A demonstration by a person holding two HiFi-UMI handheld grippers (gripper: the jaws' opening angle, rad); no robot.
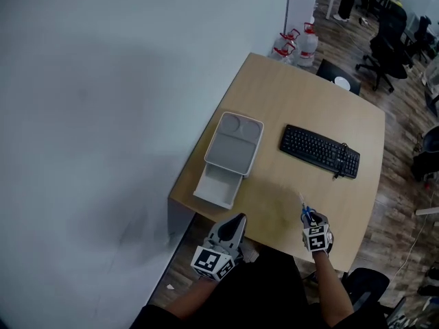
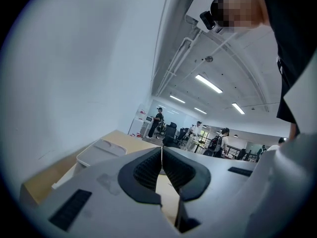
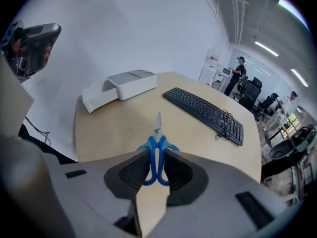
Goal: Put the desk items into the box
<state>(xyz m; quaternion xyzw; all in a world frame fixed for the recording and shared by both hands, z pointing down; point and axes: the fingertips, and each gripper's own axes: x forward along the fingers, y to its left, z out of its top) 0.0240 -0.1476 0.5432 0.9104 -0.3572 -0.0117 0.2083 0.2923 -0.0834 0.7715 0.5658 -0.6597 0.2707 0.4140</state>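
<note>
So the left gripper (image 1: 236,222) hangs at the counter's (image 1: 288,94) near edge, jaws pressed together, nothing in them. The box (image 1: 236,142) sits left, and its open tray looks empty. The right gripper (image 1: 310,219) has its jaws clamped on the blue scissors (image 1: 304,210), well apart from the box. Nothing's packed yet, and the keyboard (image 1: 319,151) is untouched.

We log: white plastic box (image 1: 230,157) lies left on the pale wooden desk (image 1: 288,94), black keyboard (image 1: 319,151) right of it, apart; blue-handled scissors (image 3: 158,128) sit between the right gripper (image 3: 157,157) jaws, nearer us.
</note>
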